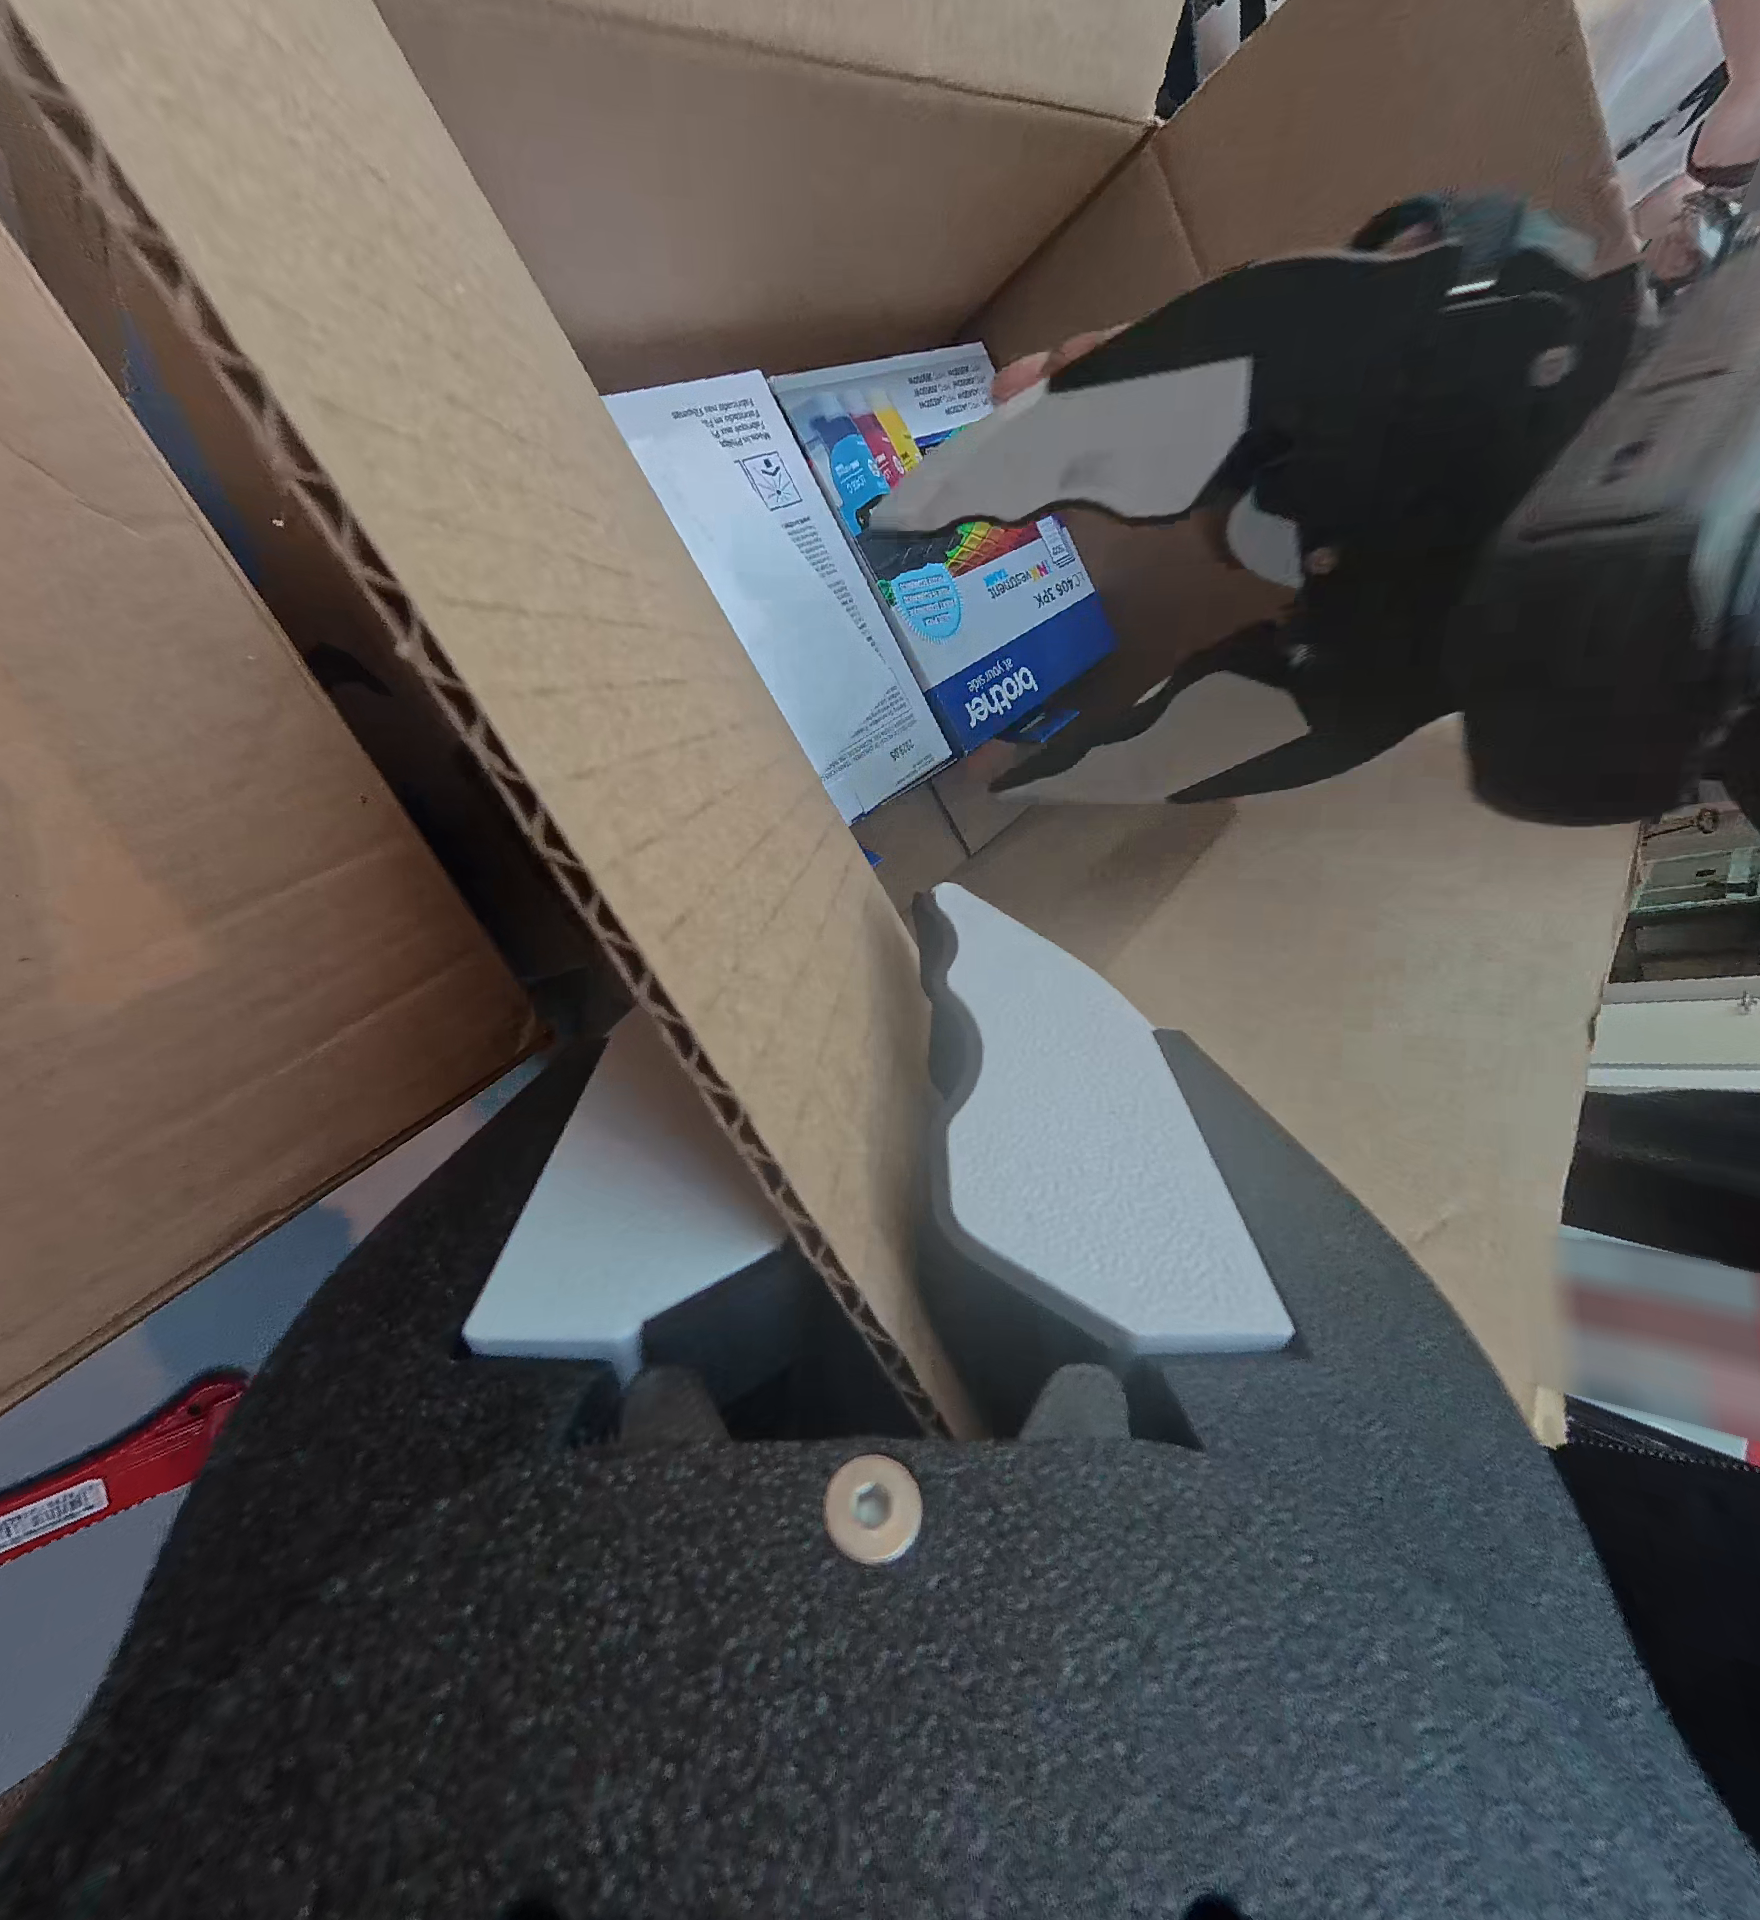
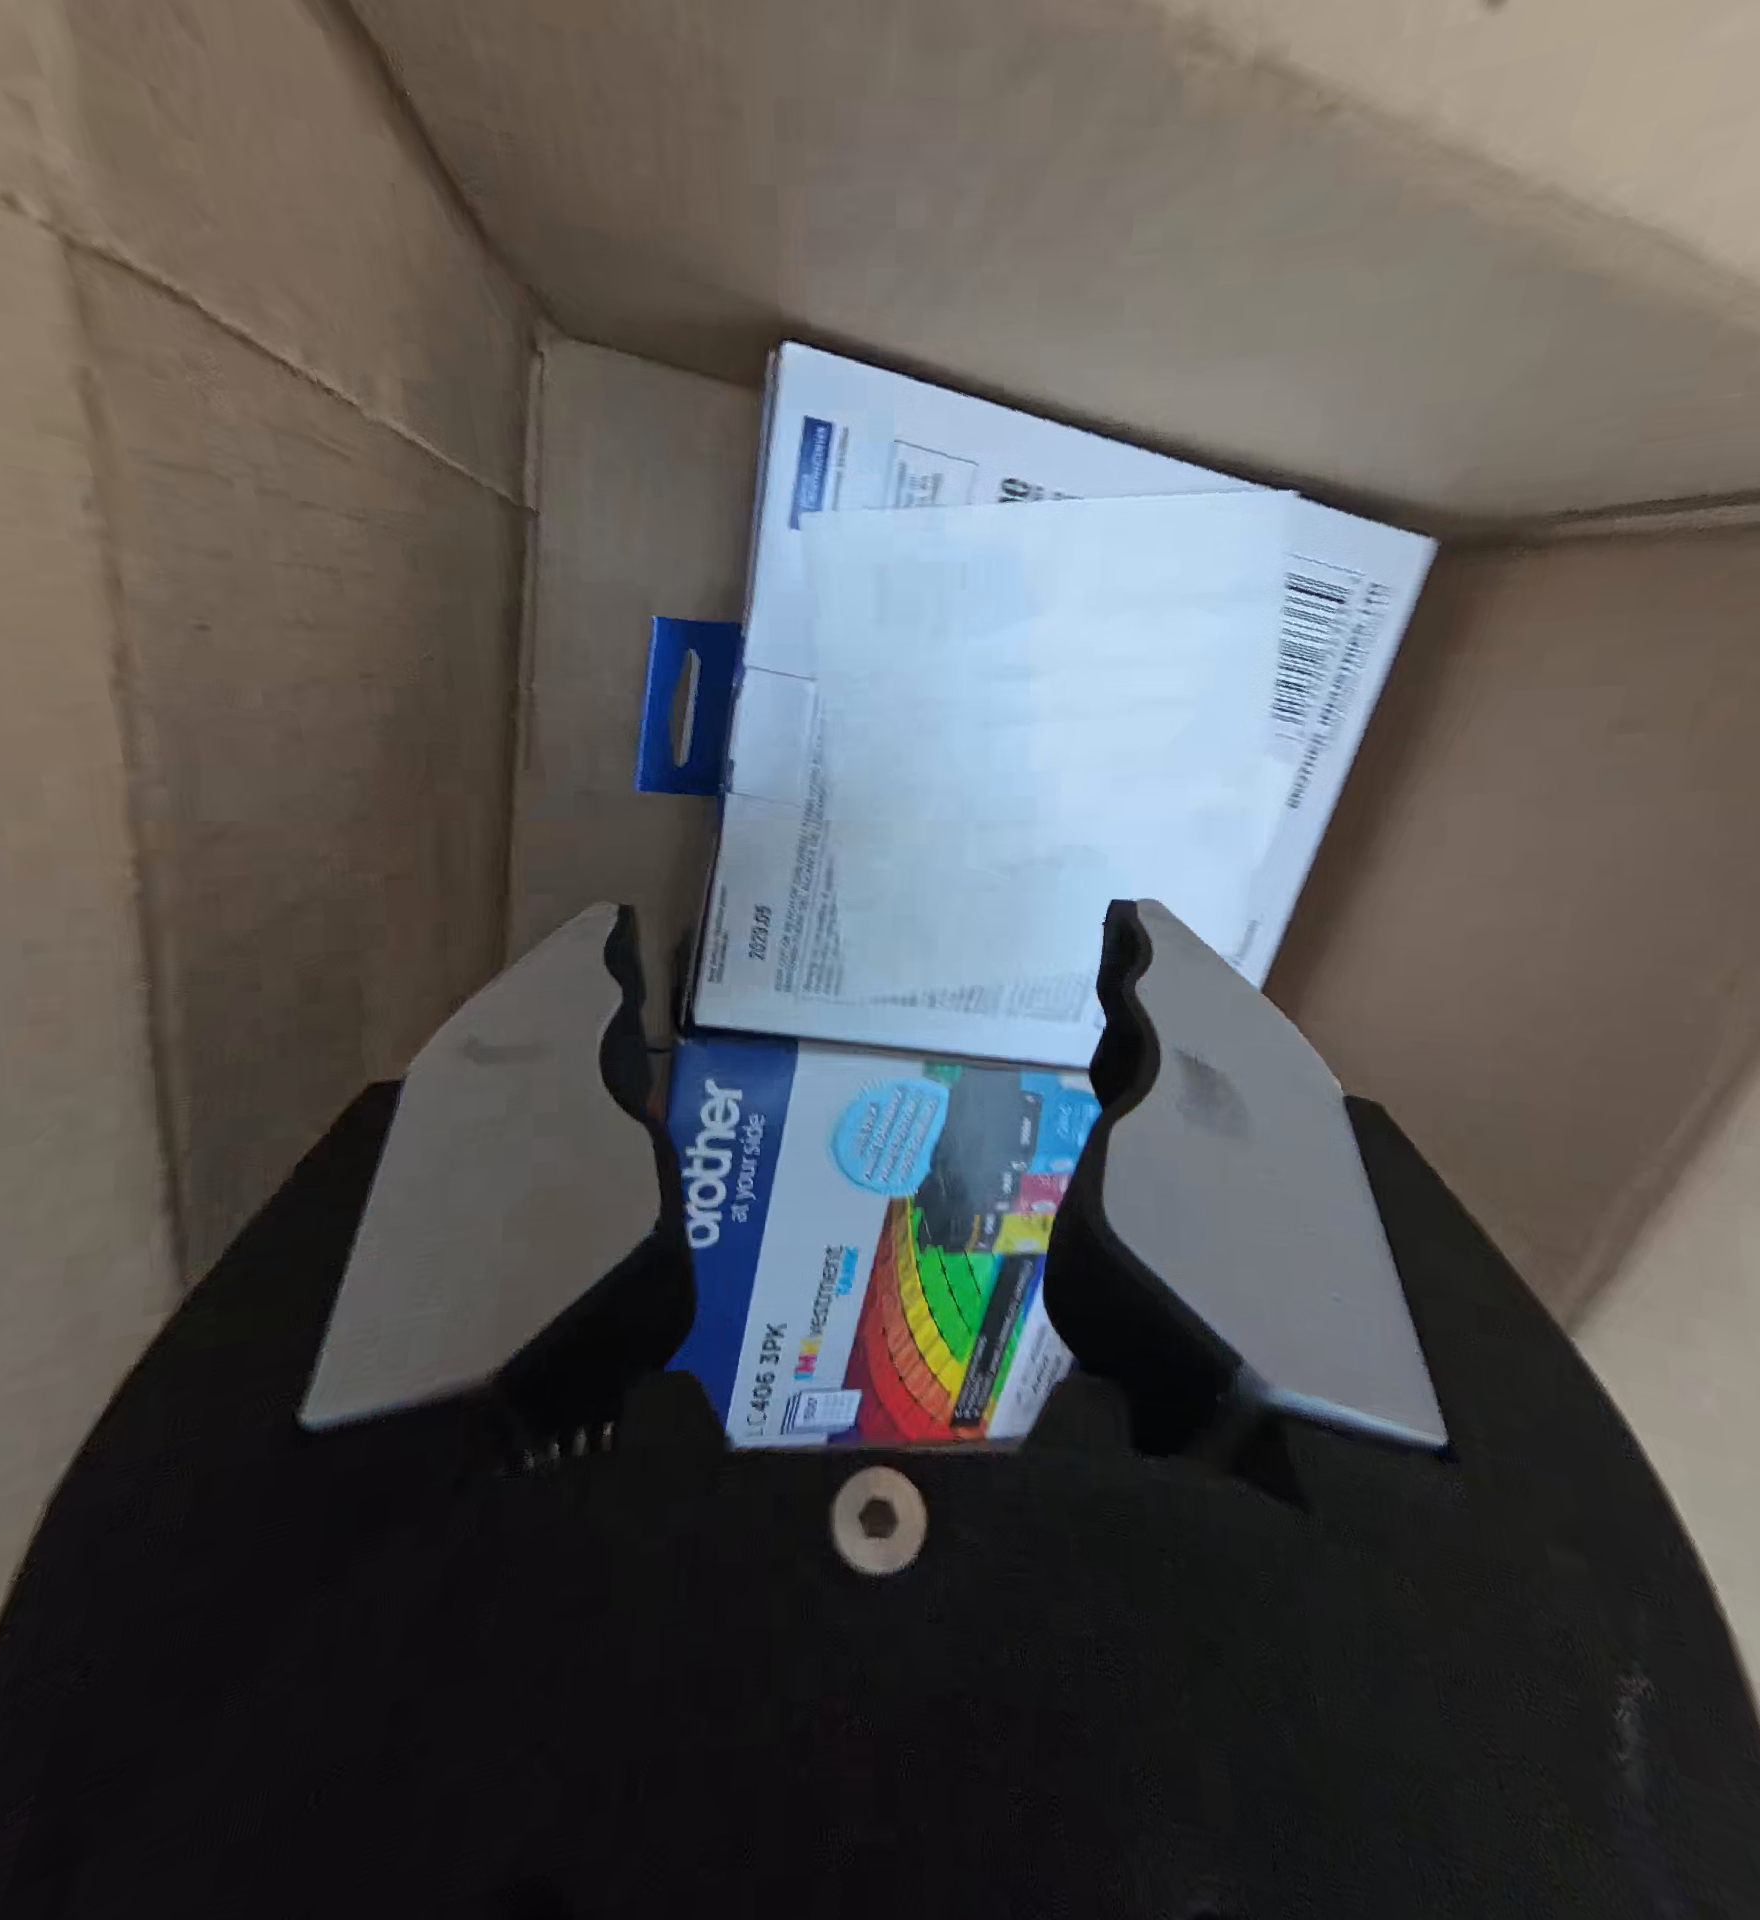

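Observation:
My left gripper (image 1: 793, 956) is shut on the upright flap (image 1: 543, 520) of a big open cardboard carton; its left fingertip is hidden behind the flap. My right gripper (image 2: 871, 920) reaches down into the carton (image 2: 232, 623) and is shut on a blue-and-white ink box with rainbow print (image 2: 855, 1226), one finger on each side. In the left wrist view this gripper (image 1: 938, 644) and the ink box (image 1: 1011, 644) sit low by the carton's far corner. A white printed box (image 2: 1011, 779) lies just beyond the ink box, over another white box (image 2: 959, 436).
A second cardboard box (image 1: 128, 831) stands close on the left of the flap. A red flat tool (image 1: 76, 1496) lies on the grey surface at lower left. A person's arm (image 1: 1707, 104) shows at the top right, beyond the carton. My right fingertips sit around 12 cm from my left ones.

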The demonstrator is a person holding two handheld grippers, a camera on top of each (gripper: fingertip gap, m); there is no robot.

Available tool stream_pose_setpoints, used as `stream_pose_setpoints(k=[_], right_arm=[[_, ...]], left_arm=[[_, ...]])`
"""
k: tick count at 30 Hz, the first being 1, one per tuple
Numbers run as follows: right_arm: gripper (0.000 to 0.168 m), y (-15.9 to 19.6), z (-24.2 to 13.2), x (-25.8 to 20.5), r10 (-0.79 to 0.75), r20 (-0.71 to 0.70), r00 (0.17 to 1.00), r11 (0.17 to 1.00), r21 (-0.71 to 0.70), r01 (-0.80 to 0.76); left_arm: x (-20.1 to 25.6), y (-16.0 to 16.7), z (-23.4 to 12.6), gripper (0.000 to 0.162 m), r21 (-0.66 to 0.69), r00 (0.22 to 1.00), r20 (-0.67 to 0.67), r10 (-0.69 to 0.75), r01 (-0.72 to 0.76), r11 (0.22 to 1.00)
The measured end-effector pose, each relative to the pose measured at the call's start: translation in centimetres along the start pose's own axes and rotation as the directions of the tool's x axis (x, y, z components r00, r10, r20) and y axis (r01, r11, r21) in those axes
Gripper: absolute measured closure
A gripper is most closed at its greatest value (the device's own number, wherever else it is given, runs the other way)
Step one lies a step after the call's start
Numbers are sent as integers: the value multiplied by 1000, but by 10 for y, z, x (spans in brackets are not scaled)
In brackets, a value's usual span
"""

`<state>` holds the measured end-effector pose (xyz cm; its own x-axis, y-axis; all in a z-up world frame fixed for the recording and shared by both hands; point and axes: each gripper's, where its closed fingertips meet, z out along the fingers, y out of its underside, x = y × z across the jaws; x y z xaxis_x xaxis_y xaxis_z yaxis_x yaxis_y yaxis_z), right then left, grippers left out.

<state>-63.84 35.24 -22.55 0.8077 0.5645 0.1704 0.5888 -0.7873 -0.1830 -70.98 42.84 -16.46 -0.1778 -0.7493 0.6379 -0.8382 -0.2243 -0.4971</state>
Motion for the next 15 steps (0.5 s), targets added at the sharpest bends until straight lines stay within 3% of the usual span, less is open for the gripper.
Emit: stream_pose_setpoints(k=[4,5,7,11,15], right_arm=[[66,2,41,-20,-23,160,987,999,-22,27],[58,2,48,-18,-28,150,988,999,-28,32],[60,-1,54,-12,-31,106,994,999,-16,33],[91,6,52,-1,-81,-7,997,992,-97,80],[122,7,44,-13,-119,-12,993,985,-126,117]], left_arm=[[0,0,1,148,19,1000,-18,-8,9,1000],[0,0,1,148,22,1000,-19,-9,9,1000],[0,-1,1,148,23,1000,-22,-6,7,1000],[1,-3,3,147,26,999,-35,-4,5,1000],[0,-2,2,147,30,999,-46,-8,9,1000]])
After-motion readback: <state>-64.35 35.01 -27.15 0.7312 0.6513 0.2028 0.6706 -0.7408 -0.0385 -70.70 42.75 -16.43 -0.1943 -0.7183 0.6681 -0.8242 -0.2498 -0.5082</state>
